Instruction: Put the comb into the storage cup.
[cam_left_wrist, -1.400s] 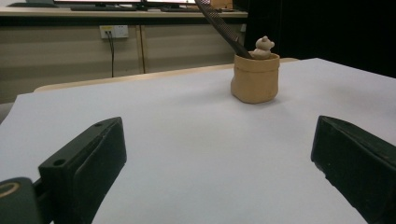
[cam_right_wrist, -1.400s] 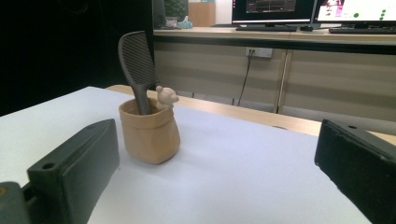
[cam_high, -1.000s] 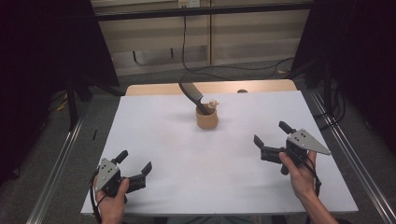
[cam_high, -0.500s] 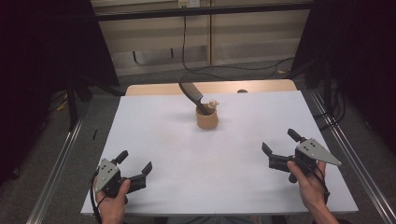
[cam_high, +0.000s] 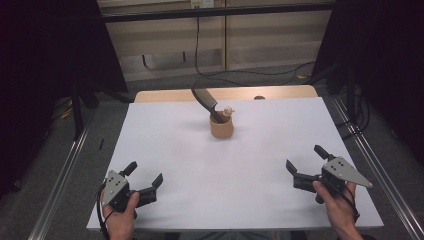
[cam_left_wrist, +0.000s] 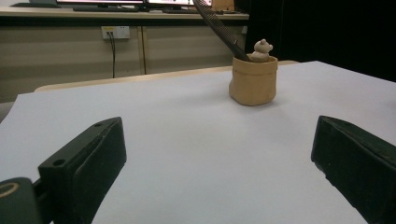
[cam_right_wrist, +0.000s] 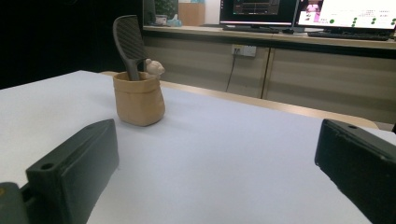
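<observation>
The fingers (cam_high: 146, 175) of the left gripper (cam_high: 129, 188) are spread wide and nothing is held between them; in the left gripper view only bare white surface is seen in the gap. The gripper is held low over the bench (cam_high: 260, 150) near its front-left corner, gripped from below by the person's left hand (cam_high: 120, 217).

The fingers (cam_high: 292, 169) of the right gripper (cam_high: 322, 175) are likewise parted wide and are closed on nothing — in the right gripper view they stand far apart with open bench between them. This gripper is held near the front-right corner by the right hand (cam_high: 340, 210), its grey three-cornered plate turned upward.

Well apart from both grippers, a small tan pot (cam_high: 221, 127) is stood upright toward the back edge of the bench, roughly midway between its left and right edges. A dark ribbed spatula (cam_high: 204, 99) is set in the pot and leans up and back toward the far-left side, its blade rising clear of the rim. A small pale bear-shaped figure (cam_high: 228, 111) is seen at the pot's rim beside the spatula's handle — whether it is part of the pot cannot be told.

The bench is covered in white, with a strip of wood left showing along the back edge.
</observation>
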